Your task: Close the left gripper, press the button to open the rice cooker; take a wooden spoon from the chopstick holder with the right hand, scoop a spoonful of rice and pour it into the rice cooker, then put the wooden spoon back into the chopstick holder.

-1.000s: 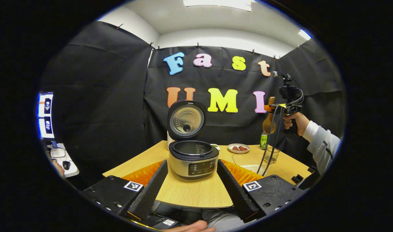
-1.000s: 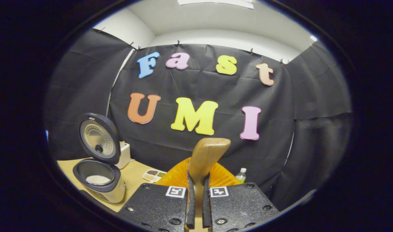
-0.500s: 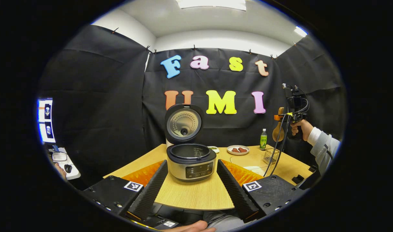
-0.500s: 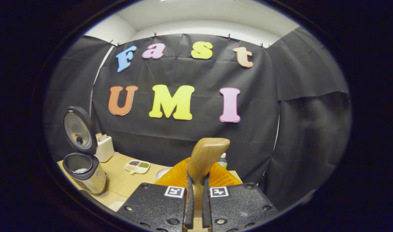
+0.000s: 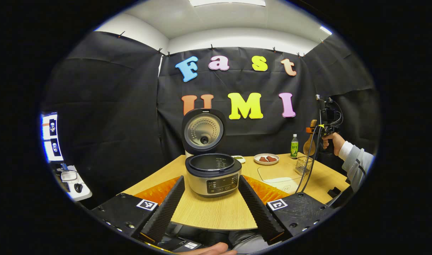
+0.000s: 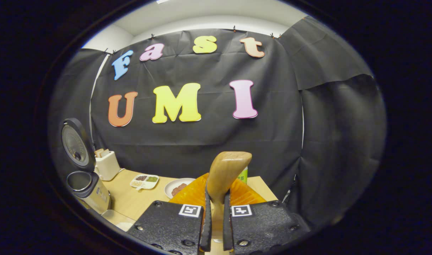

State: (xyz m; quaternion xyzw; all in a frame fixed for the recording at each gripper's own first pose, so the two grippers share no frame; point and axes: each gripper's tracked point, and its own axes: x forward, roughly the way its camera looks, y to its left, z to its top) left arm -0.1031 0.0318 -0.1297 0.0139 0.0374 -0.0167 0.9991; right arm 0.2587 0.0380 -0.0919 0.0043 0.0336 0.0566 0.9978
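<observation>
The wooden spoon (image 6: 226,173) was pinched upright between the right gripper (image 6: 215,226) fingers, above the table's (image 5: 216,212) right end. The left gripper (image 5: 212,202) was spread wide before the open rice cooker (image 5: 211,170). No label writing could be read.

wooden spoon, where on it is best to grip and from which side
Grip the wooden spoon on its flat handle, as the right gripper does now, its fingers pressing the two sides. In the left gripper view the spoon hangs bowl down above the mesh chopstick holder, so a grip from the side, high on the handle, probably keeps the bowl free to go in.
</observation>
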